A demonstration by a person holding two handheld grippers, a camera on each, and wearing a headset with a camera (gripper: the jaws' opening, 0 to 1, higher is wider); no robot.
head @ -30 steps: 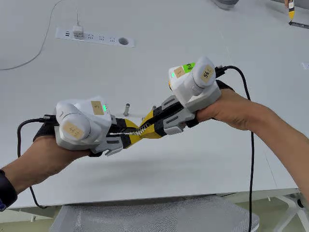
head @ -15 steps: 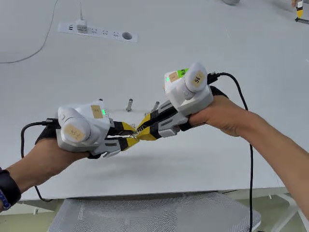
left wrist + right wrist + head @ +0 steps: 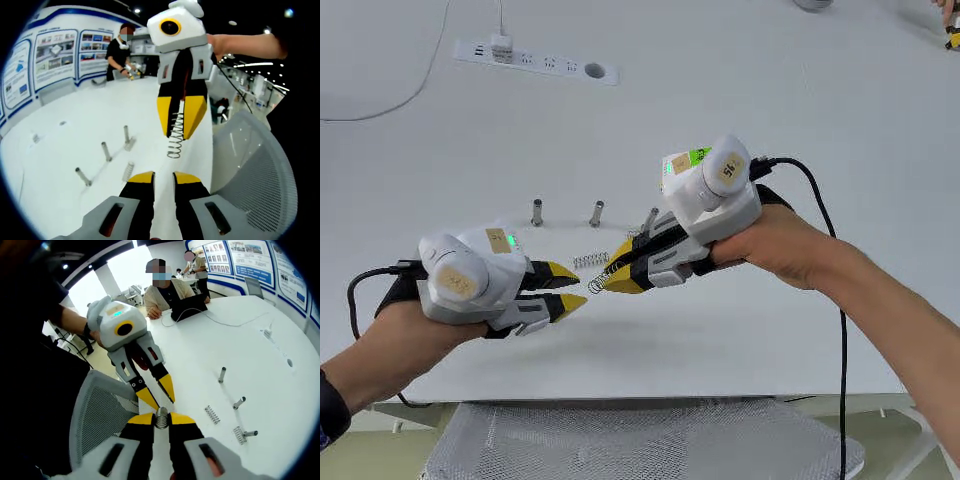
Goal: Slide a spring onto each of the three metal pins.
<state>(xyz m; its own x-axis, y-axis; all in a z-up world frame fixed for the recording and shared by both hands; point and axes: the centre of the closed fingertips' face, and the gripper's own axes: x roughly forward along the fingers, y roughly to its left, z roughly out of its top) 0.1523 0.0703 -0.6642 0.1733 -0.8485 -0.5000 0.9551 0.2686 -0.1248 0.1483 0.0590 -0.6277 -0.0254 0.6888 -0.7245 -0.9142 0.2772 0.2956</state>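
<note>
The right gripper (image 3: pixel 610 282) clamps one spring (image 3: pixel 174 136) between nearly closed jaws. The left gripper (image 3: pixel 581 286) is partly open and empty. It faces the spring above the table (image 3: pixel 770 90).

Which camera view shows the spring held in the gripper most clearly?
The left gripper view: the spring shows along its full length, coils distinct, between the yellow tips of the right gripper. The right gripper view shows it end-on; the head view shows it small.
</note>
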